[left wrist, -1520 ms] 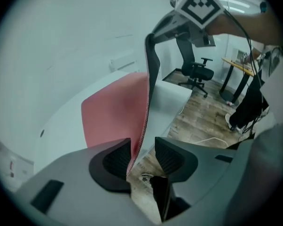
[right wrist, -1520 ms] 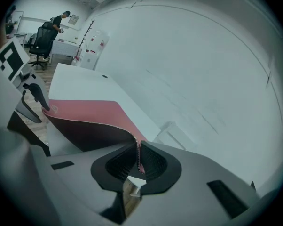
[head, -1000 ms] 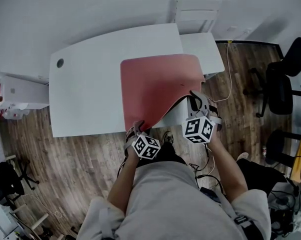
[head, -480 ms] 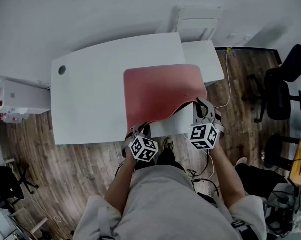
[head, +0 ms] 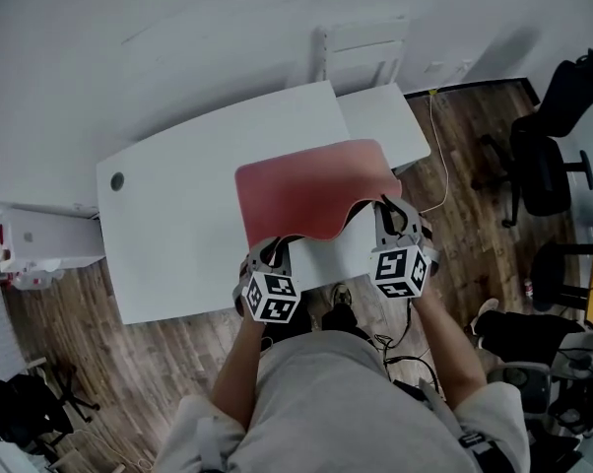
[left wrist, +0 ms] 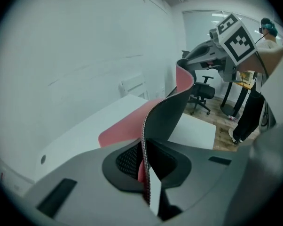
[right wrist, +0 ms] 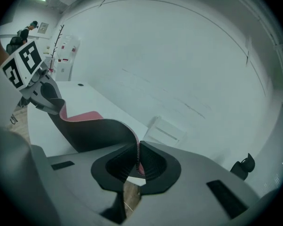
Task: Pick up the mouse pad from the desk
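The mouse pad (head: 311,190), red on top and black underneath, lies with its far part on the white desk (head: 178,225) and its near edge raised and sagging between the two grippers. My left gripper (head: 272,254) has just been closing and is shut on the near left corner; the pad's edge (left wrist: 167,112) stands pinched between its jaws (left wrist: 145,168). My right gripper (head: 390,215) is shut on the near right corner. In the right gripper view the pad (right wrist: 92,131) curves from that gripper (right wrist: 137,161) across to the left one (right wrist: 38,91).
A cable hole (head: 116,180) sits near the desk's far left. A smaller white table (head: 385,116) adjoins the desk on the right, with a white wall unit (head: 361,52) behind. Black office chairs (head: 543,166) stand on the wooden floor at right.
The left gripper closed on the pad's near left corner and rose with it. The right gripper lifted a little too. The pad's near edge now hangs clear above the desk.
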Available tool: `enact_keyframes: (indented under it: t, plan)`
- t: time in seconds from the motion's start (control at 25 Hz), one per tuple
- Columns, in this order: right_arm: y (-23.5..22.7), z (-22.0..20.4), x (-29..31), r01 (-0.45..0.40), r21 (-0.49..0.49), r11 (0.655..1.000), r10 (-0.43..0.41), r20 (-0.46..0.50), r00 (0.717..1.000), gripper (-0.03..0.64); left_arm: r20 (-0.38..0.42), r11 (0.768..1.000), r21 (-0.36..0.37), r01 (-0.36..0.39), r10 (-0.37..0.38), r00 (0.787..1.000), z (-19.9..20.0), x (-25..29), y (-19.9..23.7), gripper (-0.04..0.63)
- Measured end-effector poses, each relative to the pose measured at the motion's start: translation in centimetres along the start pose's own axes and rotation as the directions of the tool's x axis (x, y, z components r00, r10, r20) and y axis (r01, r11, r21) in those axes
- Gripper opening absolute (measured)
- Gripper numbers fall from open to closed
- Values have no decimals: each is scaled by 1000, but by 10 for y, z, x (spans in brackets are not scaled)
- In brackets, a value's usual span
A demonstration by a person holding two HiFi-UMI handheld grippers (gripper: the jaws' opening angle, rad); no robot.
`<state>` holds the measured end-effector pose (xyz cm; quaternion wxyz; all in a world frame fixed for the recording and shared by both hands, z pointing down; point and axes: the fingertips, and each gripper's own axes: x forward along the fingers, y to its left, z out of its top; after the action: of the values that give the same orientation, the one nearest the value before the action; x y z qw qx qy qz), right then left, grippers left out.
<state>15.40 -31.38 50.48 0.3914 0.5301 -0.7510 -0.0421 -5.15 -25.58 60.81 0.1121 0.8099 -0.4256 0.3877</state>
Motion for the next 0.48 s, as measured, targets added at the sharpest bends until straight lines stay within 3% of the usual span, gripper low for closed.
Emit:
enact_keyframes:
  t: [0.36,0.48]
  plan:
    - [-4,21,-15,25,49,998,-27,28,999,52,98,1000,-28,-7,9,995,44,-14,21,32]
    - [-6,24,-19,30,67,997,-32,41,999,52,122,998,-68,4,5,993,55,-16,25,32]
